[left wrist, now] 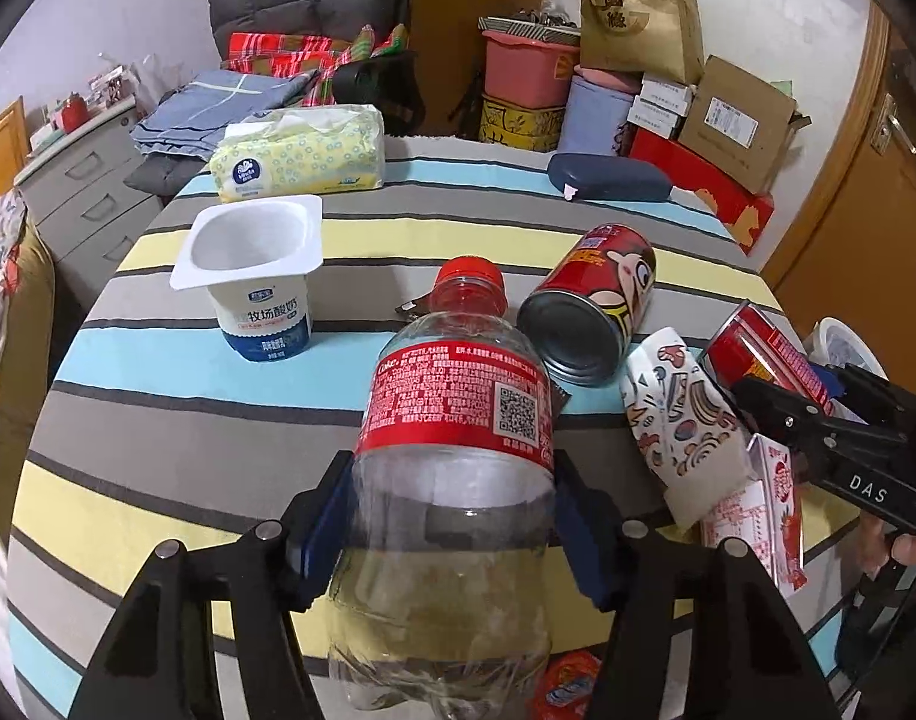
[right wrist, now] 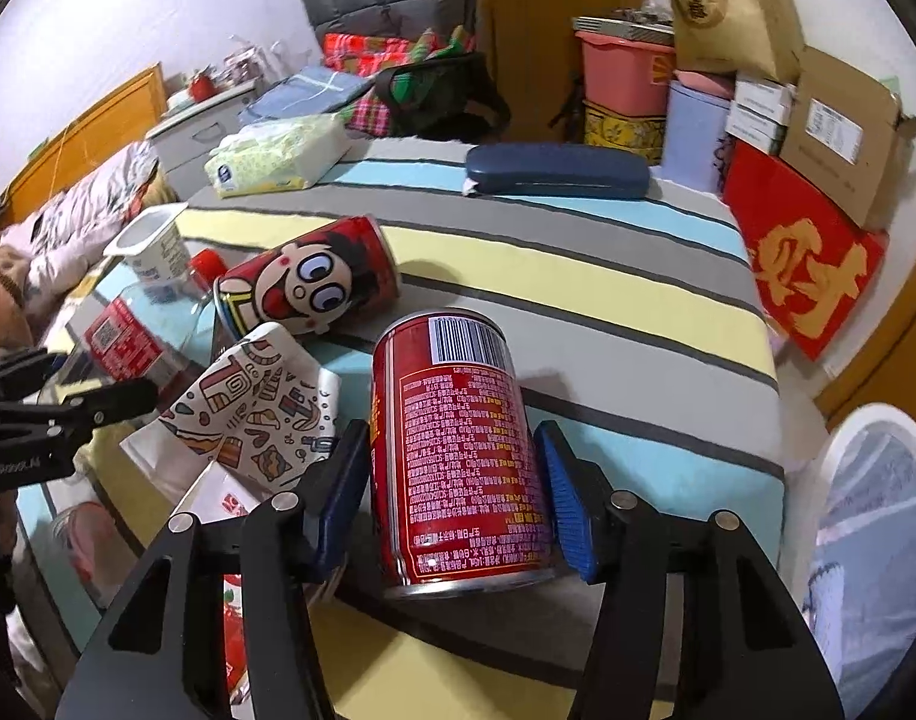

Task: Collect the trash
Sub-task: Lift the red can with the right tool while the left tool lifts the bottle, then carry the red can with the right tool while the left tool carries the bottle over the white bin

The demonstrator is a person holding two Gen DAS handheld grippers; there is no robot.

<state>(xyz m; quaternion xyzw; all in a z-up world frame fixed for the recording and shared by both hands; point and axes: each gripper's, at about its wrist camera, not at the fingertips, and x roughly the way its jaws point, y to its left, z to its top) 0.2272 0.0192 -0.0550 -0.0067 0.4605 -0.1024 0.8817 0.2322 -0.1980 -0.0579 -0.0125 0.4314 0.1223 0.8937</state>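
The left gripper (left wrist: 452,516) has its blue pads squeezed on the sides of a clear empty plastic bottle with a red cap and red label (left wrist: 452,420). The label says "Coke" and has a square code. The right gripper (right wrist: 455,480) has a red metal can with small white writing and a barcode (right wrist: 458,450) lying between its jaws; the left pad touches it, but whether the right pad presses, I cannot tell.

Between the two lie a red can with a cartoon face (right wrist: 308,288) on its side and a squashed paper cup with colourful drawings (right wrist: 260,414). A white yoghurt cup with a blue band (left wrist: 260,288) stands apart to the left. Farther back on the striped tablecloth (left wrist: 158,420) are a yellow tissue pack (left wrist: 302,153) and a dark blue case (left wrist: 607,177). A white bin (right wrist: 877,510) stands beside the table.
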